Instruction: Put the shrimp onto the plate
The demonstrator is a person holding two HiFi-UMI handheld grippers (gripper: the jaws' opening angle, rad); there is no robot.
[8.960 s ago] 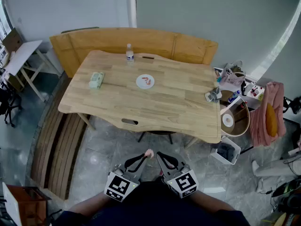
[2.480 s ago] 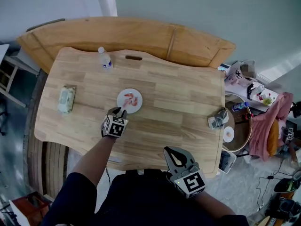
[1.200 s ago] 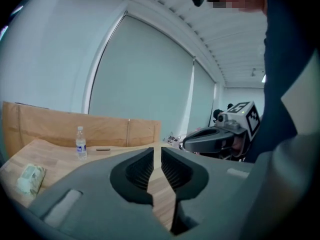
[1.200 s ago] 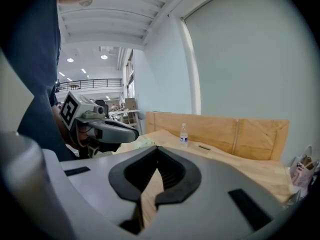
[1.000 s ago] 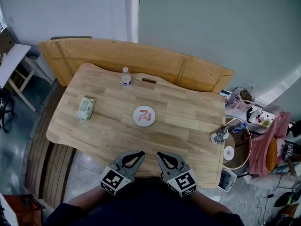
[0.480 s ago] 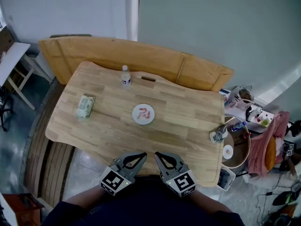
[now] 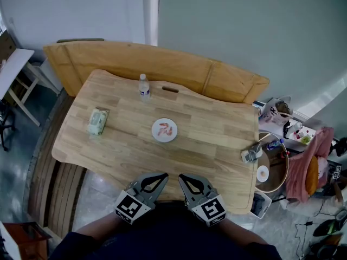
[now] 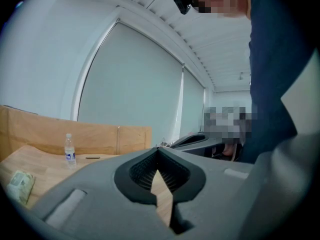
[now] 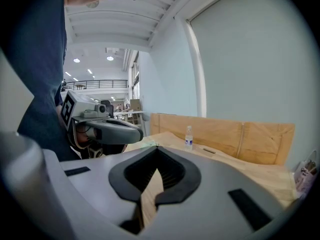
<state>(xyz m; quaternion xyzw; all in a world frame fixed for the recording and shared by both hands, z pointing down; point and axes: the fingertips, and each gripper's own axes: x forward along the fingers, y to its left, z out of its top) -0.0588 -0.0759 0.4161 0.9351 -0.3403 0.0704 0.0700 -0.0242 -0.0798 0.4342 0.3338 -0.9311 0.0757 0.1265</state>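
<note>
A small white plate lies near the middle of the wooden table, and pink shrimp lie on it. Both grippers hang close to my body, short of the table's near edge and well away from the plate. My left gripper is shut with nothing in it, as the left gripper view also shows. My right gripper is likewise shut and empty, its fingertips meeting in the right gripper view. The plate is hidden in both gripper views.
A water bottle stands at the table's far side and a packet of wipes lies at its left. A grey object sits at the right edge. A wooden bench runs behind, and a cluttered round stand is at the right.
Nine seconds ago the left gripper held a shrimp; it reached the plate, let go and drew back. Over the last second both grippers have stayed shut by my body.
</note>
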